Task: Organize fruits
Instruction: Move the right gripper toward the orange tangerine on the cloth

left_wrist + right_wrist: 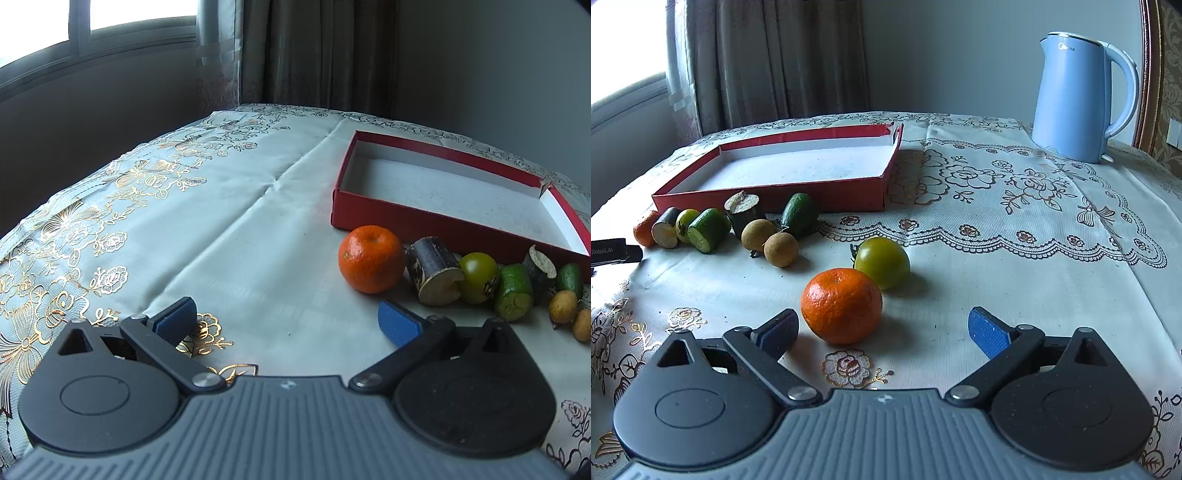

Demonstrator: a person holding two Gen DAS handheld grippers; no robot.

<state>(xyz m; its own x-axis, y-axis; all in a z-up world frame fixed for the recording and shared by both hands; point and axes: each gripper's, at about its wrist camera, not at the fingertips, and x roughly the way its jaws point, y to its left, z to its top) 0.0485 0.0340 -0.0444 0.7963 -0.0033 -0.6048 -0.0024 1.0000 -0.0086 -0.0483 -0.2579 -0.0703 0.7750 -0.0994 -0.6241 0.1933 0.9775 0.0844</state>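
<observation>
The right hand-held gripper [882, 332] is hovering with jaws spread and empty, the nearest orange [841, 305] sitting just ahead of its left pad, touching a green tomato [884, 262]. The left hand-held gripper [288, 321] is likewise gaping over bare counter [236, 236], another orange [371, 264] ahead. Beyond the nearest orange, fruit is lining the empty red box [768, 197]; an off-centre closing risks rolling that orange away.
</observation>
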